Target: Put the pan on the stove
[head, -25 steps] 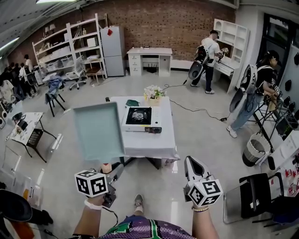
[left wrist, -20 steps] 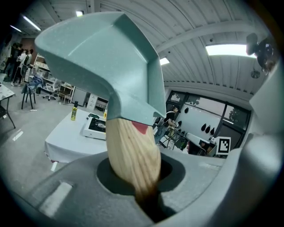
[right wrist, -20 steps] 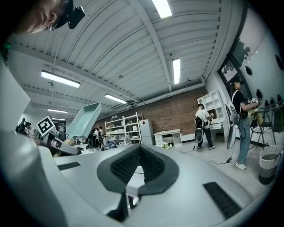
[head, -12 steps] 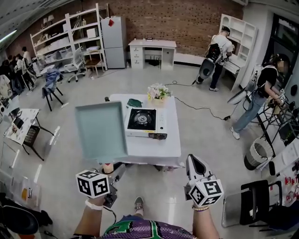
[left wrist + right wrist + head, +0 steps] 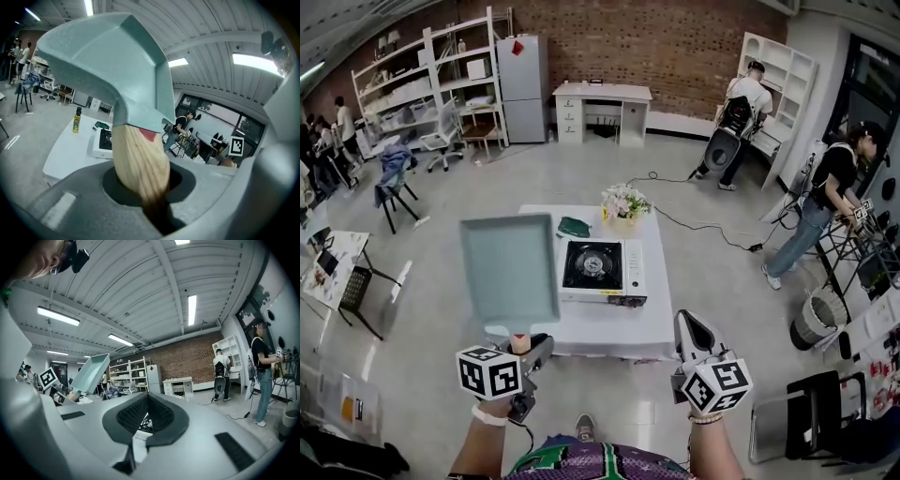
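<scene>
A: Where's the pan [image 5: 508, 270]?

B: Up in the air on the person's left, by the near left side of the table [image 5: 609, 333], resting on nothing. The left gripper [image 5: 523, 349] has its jaws drawn in tight on the wooden handle [image 5: 139, 159], which fills the gap between them. The pan slants forward and up from that grip, hollow side towards the head camera.

A: Why grip it by the handle?

B: Probably because that's the only part narrow enough for the jaws. It should also keep the gripper clear of the burner when the pan goes down. The cost is leverage: a broad pan on a short grip could droop or twist, so the hold needs to be firm.

A: And the right gripper [image 5: 687, 325]?

B: Its jaws are together with nothing between them. It's carried level beside the left one, well apart from the pan. It looks spare for now, perhaps kept ready to steady things.

A: The stove [image 5: 600, 269]?

B: It's on the table with a bare burner. Flowers [image 5: 625, 201] and a green thing [image 5: 574, 226] sit at the far edge, so the near side is open for an approach.

A: How far along is it?

B: It looks like the carrying stage. The pan isn't over the stove yet. It would need to go forward and right, level out, then come down on the burner.
</scene>
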